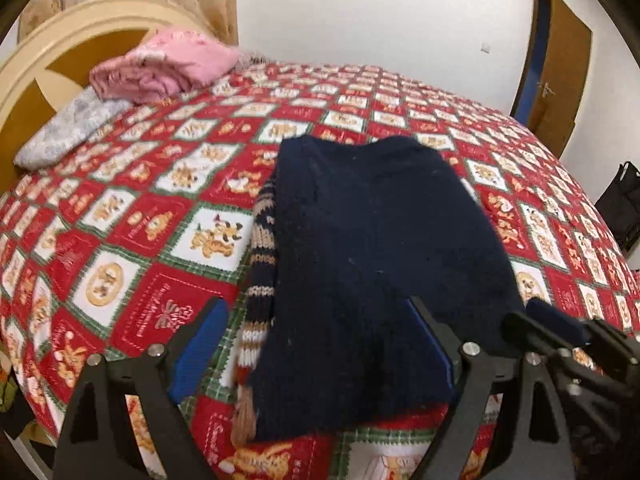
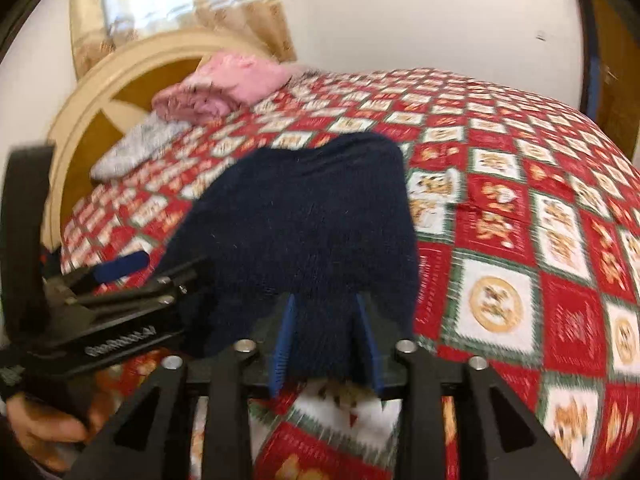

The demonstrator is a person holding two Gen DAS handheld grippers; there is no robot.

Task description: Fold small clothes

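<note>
Nearest of all, right gripper (image 2: pixel 326 342): nips down narrow on the near hem of the navy sweater (image 2: pixel 304 220), with a wad of knit bunched between the blue pads (image 2: pixel 282 344). Seems to raise that edge a little, since quilt pattern shows just beneath it. Probably grips here so the bottom edge can be carried up toward the collar.

Next, left gripper (image 1: pixel 316 352): gapes wide and grasps nothing. Straddles the sweater's near left part, one pad over bare quilt, the other over the knit. Likely stands open like this to take the matching left corner, so that both corners lift together and the fold comes out square.

Beyond the fingers, lies flat and dark, collar end away, near the middle of the red Christmas bedspread (image 1: pixel 140 240). Shows a striped sleeve (image 1: pixel 262 264) along the left side, tucked in under the body, so appears already narrowed for a crosswise fold.

Farther back: grey pillow (image 1: pixel 68 136) and a bundled pink blanket (image 1: pixel 160 68) against the cream headboard (image 1: pixel 52 60), well apart from the sweater and out of the working space. Farthest, a brown door (image 1: pixel 560 72) in the white wall.
</note>
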